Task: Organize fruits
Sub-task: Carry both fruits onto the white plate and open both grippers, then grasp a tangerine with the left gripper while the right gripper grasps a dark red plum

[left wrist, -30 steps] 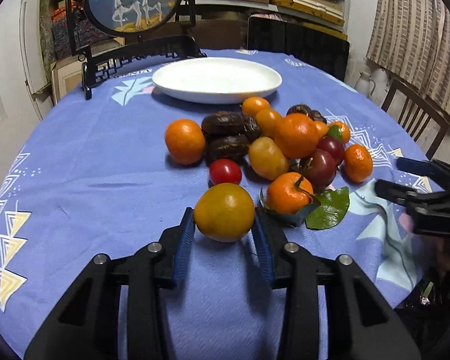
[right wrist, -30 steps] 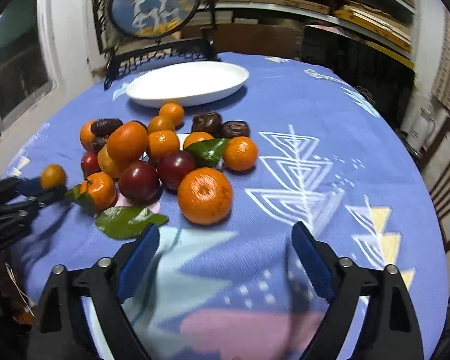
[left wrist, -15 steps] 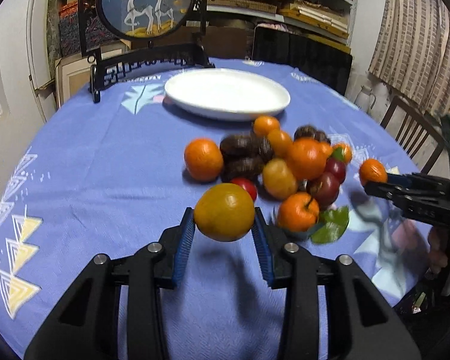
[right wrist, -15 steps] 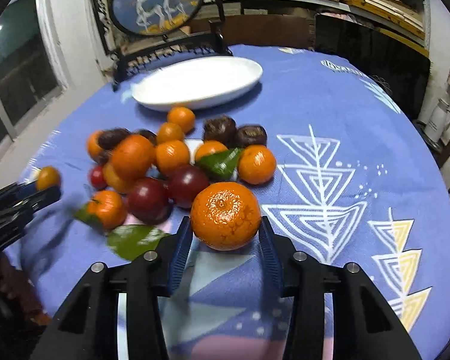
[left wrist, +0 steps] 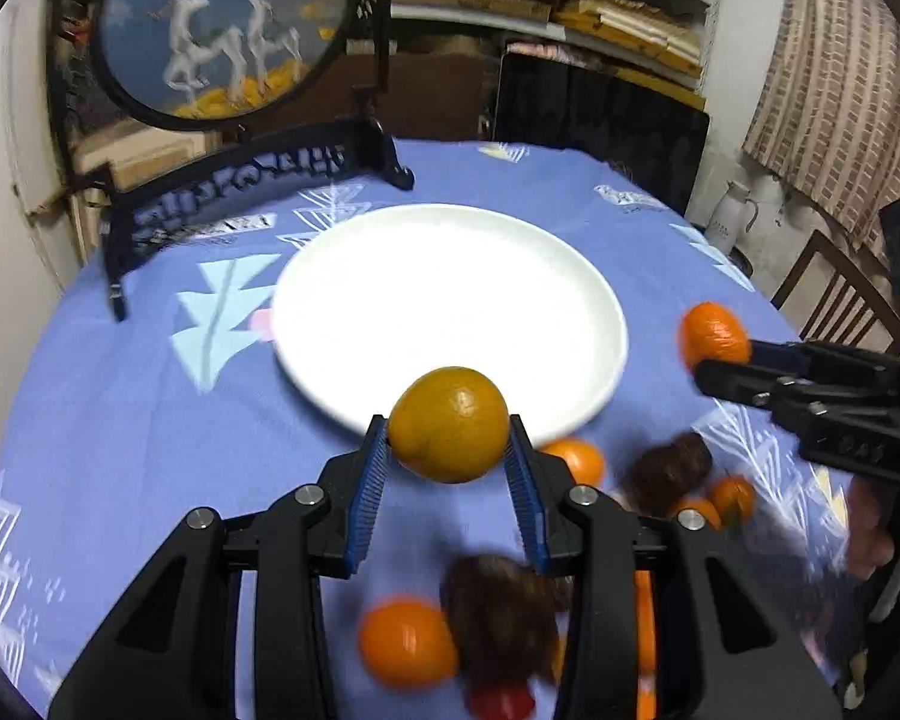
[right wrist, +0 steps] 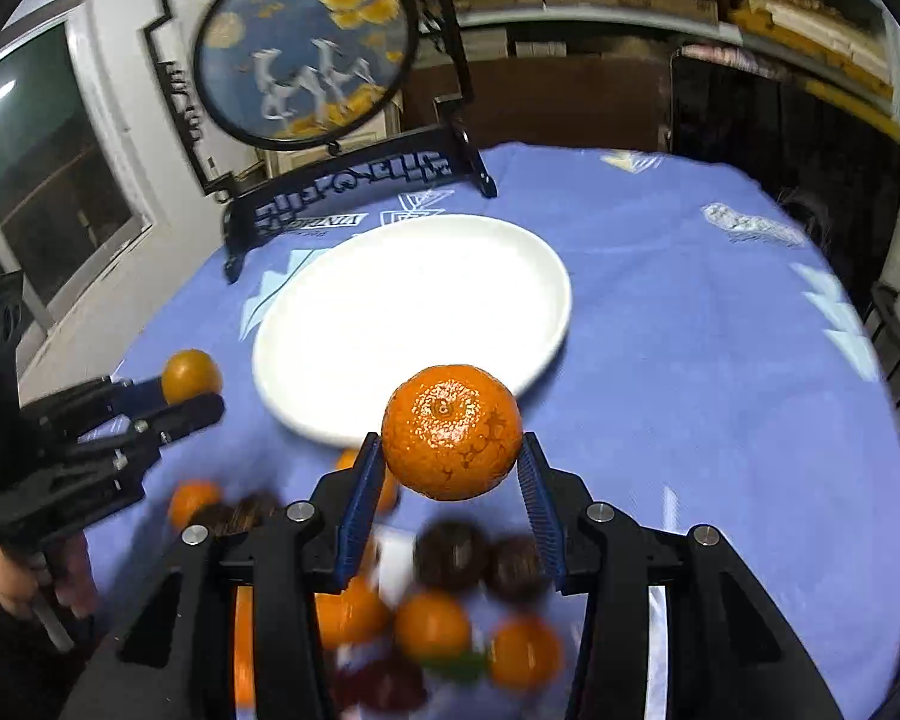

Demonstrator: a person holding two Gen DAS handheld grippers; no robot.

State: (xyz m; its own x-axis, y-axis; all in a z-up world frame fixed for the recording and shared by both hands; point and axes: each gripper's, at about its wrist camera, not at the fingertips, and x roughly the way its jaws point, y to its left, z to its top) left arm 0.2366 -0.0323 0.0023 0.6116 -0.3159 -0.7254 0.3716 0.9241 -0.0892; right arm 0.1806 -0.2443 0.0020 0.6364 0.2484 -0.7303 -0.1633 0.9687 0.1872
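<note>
Covering round table (left wrist: 120, 420), patterned blue cloth (right wrist: 690, 360)

The room is dimly lit and warm in tone, while the white plate (left wrist: 450, 300) is blown out to a flat glare with no surface detail in either view. Strong motion blur is seen on the loose fruit (right wrist: 432, 624) at the bottom of both frames and on the round framed picture (left wrist: 222, 30) behind. The held fruits are rendered sharply. Fisheye bending curves the tablecloth (right wrist: 720, 360) edge, and the corners are vignetted to black.
</note>
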